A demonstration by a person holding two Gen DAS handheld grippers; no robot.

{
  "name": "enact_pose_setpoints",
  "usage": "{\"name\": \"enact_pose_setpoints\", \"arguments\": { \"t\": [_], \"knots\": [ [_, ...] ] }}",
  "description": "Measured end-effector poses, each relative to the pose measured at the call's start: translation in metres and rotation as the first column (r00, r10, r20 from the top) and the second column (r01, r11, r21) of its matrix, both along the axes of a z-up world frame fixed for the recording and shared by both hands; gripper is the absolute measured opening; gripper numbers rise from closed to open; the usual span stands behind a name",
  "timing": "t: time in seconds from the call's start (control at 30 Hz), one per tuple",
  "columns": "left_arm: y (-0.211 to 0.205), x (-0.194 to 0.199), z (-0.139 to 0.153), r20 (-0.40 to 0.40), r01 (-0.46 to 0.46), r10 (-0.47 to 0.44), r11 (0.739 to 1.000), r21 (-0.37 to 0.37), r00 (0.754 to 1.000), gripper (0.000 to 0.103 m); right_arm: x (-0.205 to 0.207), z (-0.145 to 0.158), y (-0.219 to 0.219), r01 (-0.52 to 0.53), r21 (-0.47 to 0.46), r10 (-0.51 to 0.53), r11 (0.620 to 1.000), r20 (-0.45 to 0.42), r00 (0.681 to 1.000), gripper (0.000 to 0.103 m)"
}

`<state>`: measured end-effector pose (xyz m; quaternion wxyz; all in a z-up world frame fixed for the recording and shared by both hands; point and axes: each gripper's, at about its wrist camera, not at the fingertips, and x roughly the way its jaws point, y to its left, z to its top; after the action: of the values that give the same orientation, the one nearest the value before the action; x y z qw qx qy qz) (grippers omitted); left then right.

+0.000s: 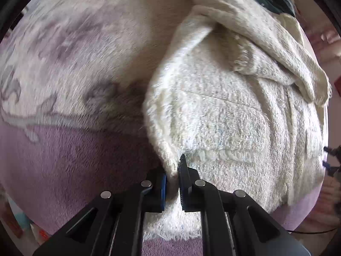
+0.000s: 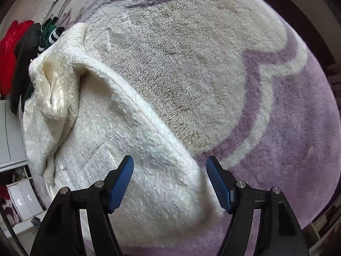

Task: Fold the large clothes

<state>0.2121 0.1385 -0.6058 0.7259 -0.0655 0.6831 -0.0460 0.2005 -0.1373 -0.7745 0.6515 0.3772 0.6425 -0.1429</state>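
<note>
Cream fleece, thick and shaggy, makes up the large coat (image 1: 223, 117) spread over a plush blanket (image 1: 70, 64) patterned in lilac, grey and off-white. In the left wrist view the coat fills the centre and right of the frame, one sleeve (image 1: 277, 49) lying folded diagonally across its body toward the right edge, with a stitched pocket line showing on the panel below it. At the lower centre the left hand-held gripper (image 1: 173, 183) is clenched on the coat's edge: a ridge of fleece is pinched between its two black fingers and rises from them as a raised fold.

In the right wrist view the coat (image 2: 119, 149) occupies the left and lower centre, its shiny cream lining (image 2: 53, 89) exposed at the opening in the upper left part. The right hand-held gripper (image 2: 170, 181) is released, its blue-padded fingers (image 2: 121, 183) spread wide at the bottom of the frame, one over the fleece and the other just past the coat's right-hand edge above the lilac blanket (image 2: 287, 138).

Beyond the coat, at the far left edge, a heap of other clothes lies: a red garment (image 2: 10, 55), a dark one beside it, and a green-and-white striped piece (image 2: 50, 34).
</note>
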Motion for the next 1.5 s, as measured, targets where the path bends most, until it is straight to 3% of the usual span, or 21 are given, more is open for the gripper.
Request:
{"name": "enact_pose_setpoints", "arguments": {
  "t": [0.03,0.07,0.13,0.23,0.3,0.33,0.37,0.43,0.47,0.57,0.7,0.8,0.9,0.93,1.0,1.13,1.23,1.3,1.33,1.47,1.5],
  "knots": [
    [0.001,-0.001,0.000,-0.006,-0.009,0.009,1.000,0.002,1.000,0.007,-0.002,-0.012,0.002,-0.018,0.039,0.020,0.999,-0.044,0.999,0.060],
    [0.002,-0.001,-0.001,-0.010,-0.015,0.015,1.000,0.005,1.000,0.007,-0.007,-0.026,0.006,-0.003,0.100,0.012,0.995,-0.094,0.996,0.018],
    [0.006,0.000,-0.002,-0.019,-0.013,0.013,1.000,0.017,1.000,0.008,-0.017,-0.033,0.020,0.051,0.190,-0.032,0.981,-0.103,0.994,0.015],
    [0.004,0.003,0.002,-0.040,-0.019,0.021,0.999,0.044,0.999,0.014,-0.026,-0.020,0.014,0.063,0.196,-0.044,0.979,-0.099,0.994,0.013],
    [0.007,0.012,0.009,-0.048,-0.021,0.025,0.997,0.072,0.999,0.014,-0.026,-0.014,0.005,0.014,0.131,0.001,0.991,-0.115,0.993,0.022],
    [0.006,0.012,0.017,-0.039,-0.018,0.022,0.994,0.106,0.999,0.021,-0.024,-0.011,0.003,-0.027,0.117,0.043,0.993,-0.134,0.990,0.035],
    [0.004,0.013,0.027,-0.020,-0.005,0.008,0.989,0.151,1.000,0.030,-0.022,-0.010,0.003,-0.070,0.106,0.086,0.992,-0.161,0.983,0.046],
    [-0.005,0.012,0.051,0.033,0.013,-0.022,0.969,0.248,0.999,0.099,-0.019,0.002,-0.003,-0.142,0.093,0.156,0.986,-0.172,0.973,0.048],
    [-0.010,0.011,0.061,0.058,0.016,-0.034,0.960,0.280,0.998,0.101,-0.016,0.011,-0.005,-0.177,0.088,0.190,0.980,-0.170,0.967,0.055],
    [-0.045,0.006,0.092,0.115,0.027,-0.083,0.905,0.424,0.990,0.101,-0.007,0.031,-0.006,-0.297,-0.003,0.288,0.955,-0.227,0.930,0.085],
    [-0.124,-0.010,0.111,0.122,0.050,-0.150,0.807,0.588,0.981,0.101,0.003,0.043,-0.011,-0.478,-0.141,0.423,0.867,-0.298,0.856,0.090],
    [-0.184,-0.028,0.114,0.112,0.059,-0.161,0.786,0.616,0.980,0.101,0.010,0.045,-0.020,-0.578,-0.182,0.511,0.796,-0.312,0.801,0.091],
    [-0.255,-0.049,0.106,0.094,0.091,-0.185,0.791,0.605,0.978,0.101,0.003,0.053,-0.047,-0.614,-0.161,0.560,0.773,-0.283,0.779,0.091],
    [-0.283,-0.056,0.102,0.087,0.110,-0.203,0.790,0.603,0.975,0.101,-0.001,0.059,-0.063,-0.614,-0.165,0.563,0.772,-0.274,0.780,0.091],
    [-0.337,-0.068,0.094,0.070,0.160,-0.259,0.762,0.628,0.963,0.101,-0.011,0.066,-0.098,-0.604,-0.187,0.550,0.775,-0.272,0.790,0.091],
    [-0.445,-0.111,0.063,0.023,0.303,-0.416,0.698,0.648,0.909,0.101,-0.030,0.068,-0.170,-0.550,-0.190,0.486,0.813,-0.297,0.822,0.091],
    [-0.489,-0.122,0.038,-0.007,0.363,-0.471,0.670,0.647,0.882,0.101,-0.041,0.058,-0.211,-0.515,-0.194,0.438,0.835,-0.333,0.835,0.091],
    [-0.503,-0.116,0.016,-0.045,0.387,-0.485,0.634,0.670,0.873,0.101,-0.041,0.051,-0.230,-0.487,-0.183,0.406,0.854,-0.351,0.844,0.091],
    [-0.506,-0.110,0.002,-0.057,0.377,-0.480,0.605,0.701,0.875,0.101,-0.039,0.047,-0.235,-0.475,-0.176,0.393,0.862,-0.360,0.846,0.091],
    [-0.498,-0.082,-0.031,-0.094,0.349,-0.444,0.538,0.768,0.891,0.101,-0.027,0.036,-0.261,-0.444,-0.133,0.377,0.886,-0.353,0.856,0.091],
    [-0.494,-0.077,-0.031,-0.092,0.344,-0.439,0.540,0.768,0.894,0.090,-0.019,0.032,-0.265,-0.435,-0.104,0.382,0.894,-0.330,0.863,0.091]
  ]
}}
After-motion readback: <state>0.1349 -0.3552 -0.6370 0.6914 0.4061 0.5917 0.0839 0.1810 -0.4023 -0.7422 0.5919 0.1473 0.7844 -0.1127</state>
